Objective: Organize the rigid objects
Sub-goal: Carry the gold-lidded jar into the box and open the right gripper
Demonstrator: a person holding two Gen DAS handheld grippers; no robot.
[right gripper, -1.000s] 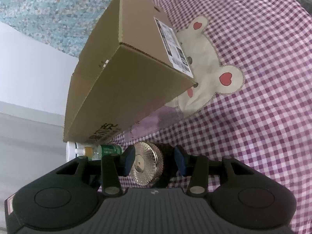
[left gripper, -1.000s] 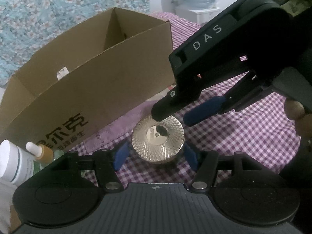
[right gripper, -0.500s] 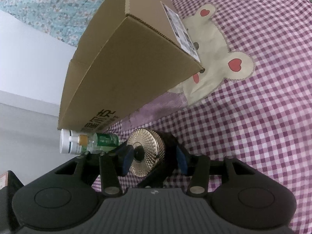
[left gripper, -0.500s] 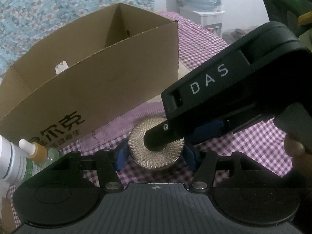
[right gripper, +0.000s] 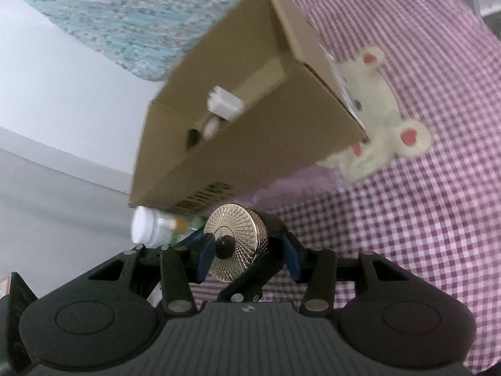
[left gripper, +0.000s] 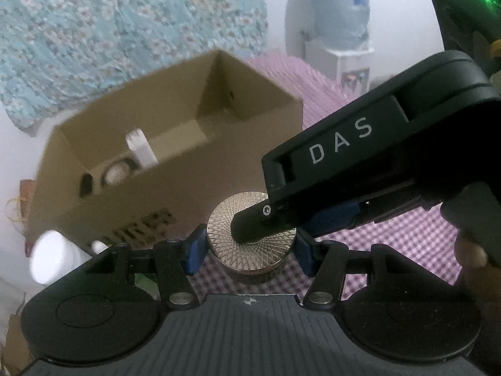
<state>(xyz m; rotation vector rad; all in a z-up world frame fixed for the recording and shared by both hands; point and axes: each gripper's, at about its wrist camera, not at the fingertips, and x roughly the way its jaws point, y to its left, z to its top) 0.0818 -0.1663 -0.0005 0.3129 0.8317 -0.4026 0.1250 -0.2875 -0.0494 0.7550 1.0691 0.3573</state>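
The round jar with the shiny gold lid [left gripper: 250,244] is up off the checked cloth [left gripper: 407,238], just in front of the cardboard box [left gripper: 175,169]. Both tools are holding it at once. The left gripper [left gripper: 249,252] squeezes its sides with the blue pads [left gripper: 195,250]. The right gripper [right gripper: 247,252] pinches it the other way, one finger pressed on the lid and one on the bottom.

I think the step now is to carry the jar over the near wall of the box and set it inside. To do it well, both hands should go up together and keep the same squeeze, so the jar does not twist or slip. It should pass above the box edge before it goes down, and land on a bare spot.

Counting: one jar, one box, two grippers. In the box I see one white block [left gripper: 141,148], one pale round thing [left gripper: 116,174] and one dark thing too blurry to name. Beside the box lie one white-capped bottle [right gripper: 147,230] and one small dropper bottle [right gripper: 180,224].
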